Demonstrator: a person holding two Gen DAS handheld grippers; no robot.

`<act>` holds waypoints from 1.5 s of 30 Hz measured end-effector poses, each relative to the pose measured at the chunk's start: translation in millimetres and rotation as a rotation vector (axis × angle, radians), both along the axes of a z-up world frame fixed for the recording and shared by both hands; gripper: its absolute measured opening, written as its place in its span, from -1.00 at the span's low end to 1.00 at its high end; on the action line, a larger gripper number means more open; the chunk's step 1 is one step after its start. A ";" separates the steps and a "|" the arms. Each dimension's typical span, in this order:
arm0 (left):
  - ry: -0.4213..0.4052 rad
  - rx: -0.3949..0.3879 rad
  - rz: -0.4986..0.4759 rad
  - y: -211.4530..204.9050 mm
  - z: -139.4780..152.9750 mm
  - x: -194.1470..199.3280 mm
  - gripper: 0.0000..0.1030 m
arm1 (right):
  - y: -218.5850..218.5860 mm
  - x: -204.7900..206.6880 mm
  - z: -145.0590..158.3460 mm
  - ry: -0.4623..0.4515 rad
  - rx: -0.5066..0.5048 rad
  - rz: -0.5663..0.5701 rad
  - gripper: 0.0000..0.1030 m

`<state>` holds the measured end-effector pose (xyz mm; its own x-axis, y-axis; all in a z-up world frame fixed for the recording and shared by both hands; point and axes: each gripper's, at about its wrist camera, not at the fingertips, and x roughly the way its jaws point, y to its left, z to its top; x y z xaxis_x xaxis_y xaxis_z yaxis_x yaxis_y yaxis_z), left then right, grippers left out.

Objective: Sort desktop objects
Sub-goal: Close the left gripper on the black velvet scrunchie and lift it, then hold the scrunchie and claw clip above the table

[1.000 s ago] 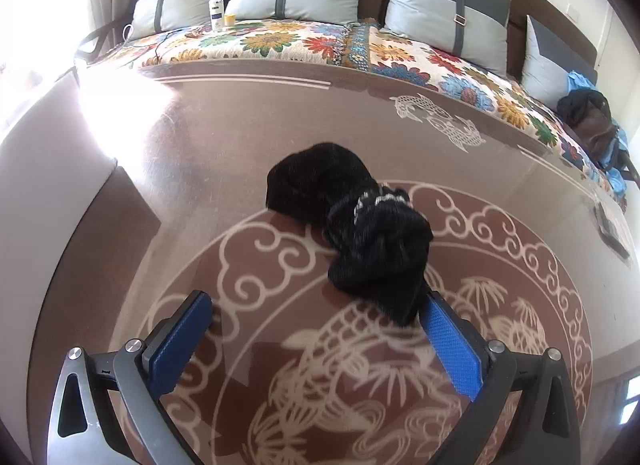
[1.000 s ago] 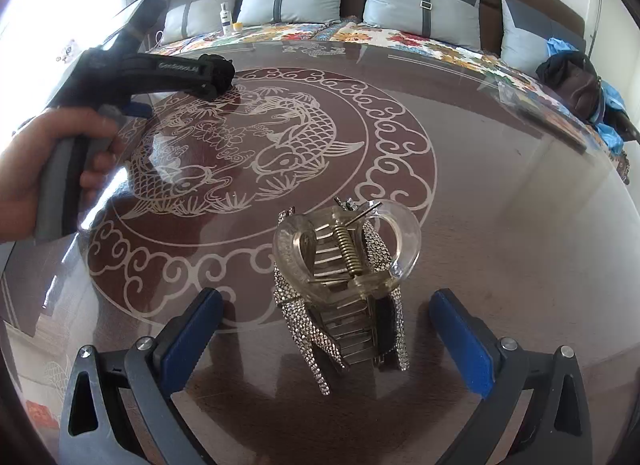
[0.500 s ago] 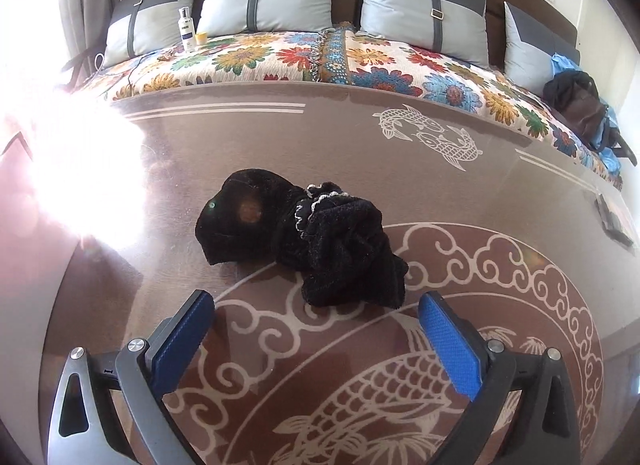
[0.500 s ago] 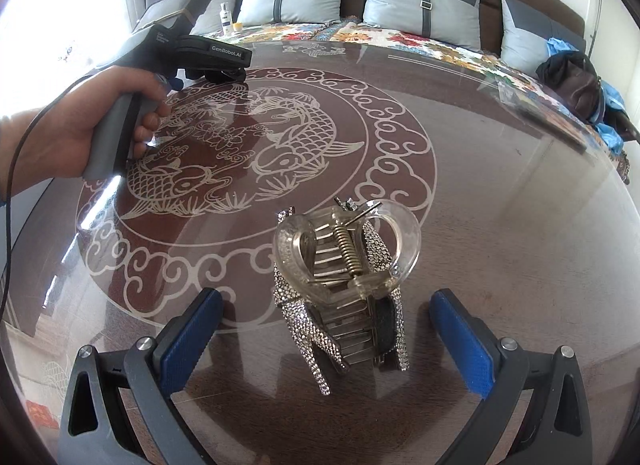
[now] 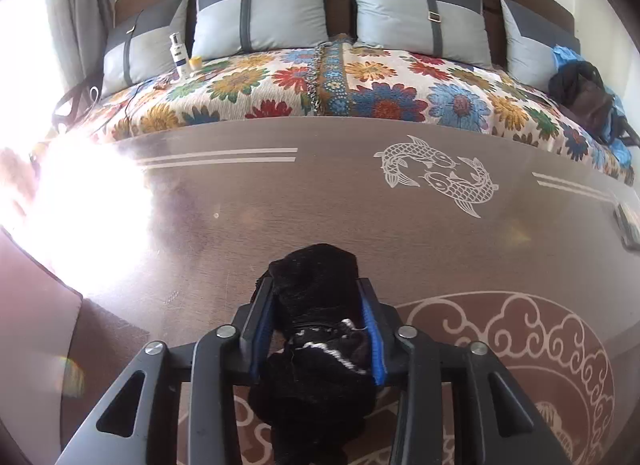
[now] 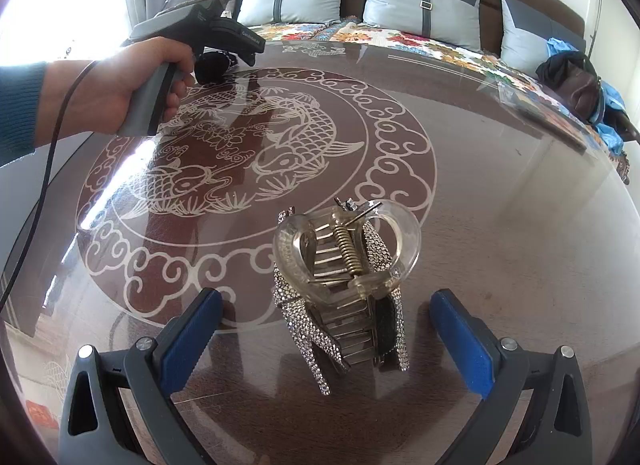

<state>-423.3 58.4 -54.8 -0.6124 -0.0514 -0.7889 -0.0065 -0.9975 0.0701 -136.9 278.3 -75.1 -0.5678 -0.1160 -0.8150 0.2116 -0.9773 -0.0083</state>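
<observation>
My left gripper (image 5: 316,293) is shut on a black velvet scrunchie (image 5: 316,289) with a white beaded trim, at the far left part of the glass table. The scrunchie bulges out ahead of and below the blue pads. In the right wrist view the left gripper (image 6: 224,45) is held by a hand, with the black scrunchie (image 6: 212,67) under its tip. My right gripper (image 6: 326,309) is open, its pads on either side of a clear hair claw with rhinestone-covered clips (image 6: 344,281) lying on the table. The pads do not touch the clips.
The round glass table (image 6: 500,205) has a koi and cloud pattern. Behind it is a sofa with a floral cover (image 5: 360,93) and grey cushions. A small bottle (image 5: 179,55) stands on the sofa. A dark bag (image 5: 584,97) lies at the right. A dark flat object (image 5: 626,225) sits at the table's right edge.
My left gripper moved forward over the black scrunchie and closed on it. The right gripper and the hair clips have not moved.
</observation>
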 end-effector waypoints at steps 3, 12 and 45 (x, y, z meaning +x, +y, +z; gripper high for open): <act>0.014 -0.013 -0.097 -0.9 0.0 32.0 -0.31 | 0.0 0.0 0.0 0.000 0.000 0.000 1.00; -0.005 -0.008 -0.273 14.6 1.1 240.8 -0.25 | -0.2 -0.1 0.0 0.000 0.000 0.000 1.00; -0.048 0.076 -0.141 -18.0 -12.5 278.0 1.00 | -0.1 0.6 0.1 -0.001 0.001 -0.002 1.00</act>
<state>-145.3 40.4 -67.3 -0.5707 0.0931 -0.8159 -0.1486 -0.9889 -0.0089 -136.2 278.2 -75.0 -0.5671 -0.1139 -0.8157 0.2096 -0.9777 -0.0092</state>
